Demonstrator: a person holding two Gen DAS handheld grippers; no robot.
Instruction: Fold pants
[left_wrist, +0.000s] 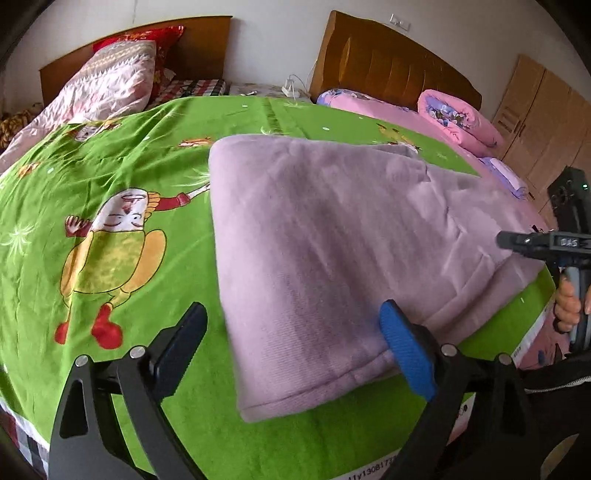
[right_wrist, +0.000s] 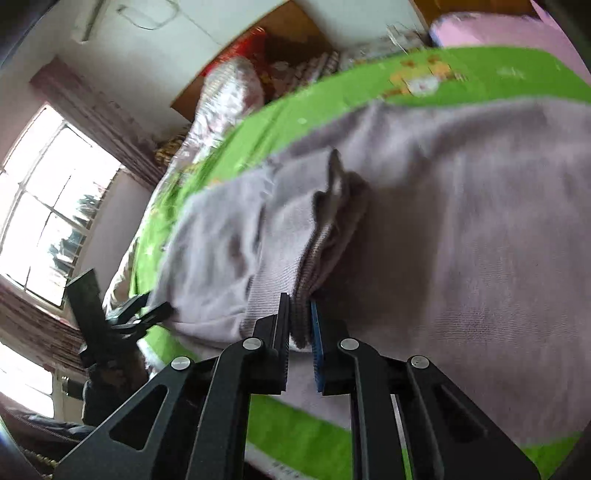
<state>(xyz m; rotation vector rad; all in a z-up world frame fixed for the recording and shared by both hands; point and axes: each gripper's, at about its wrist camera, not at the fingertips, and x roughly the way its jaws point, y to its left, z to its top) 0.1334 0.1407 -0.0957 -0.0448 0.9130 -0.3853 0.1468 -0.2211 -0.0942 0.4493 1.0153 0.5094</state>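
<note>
Right tool clamped on edge of soft lilac fleece pants; left tool spread wide.
Pants lie on green cartoon-print bed cover, long axis running away from left tool, whose fingers straddle the near folded corner.

It was a home bedroom: two beds with wooden headboards, folded quilts, a wardrobe and a curtained window.
</note>
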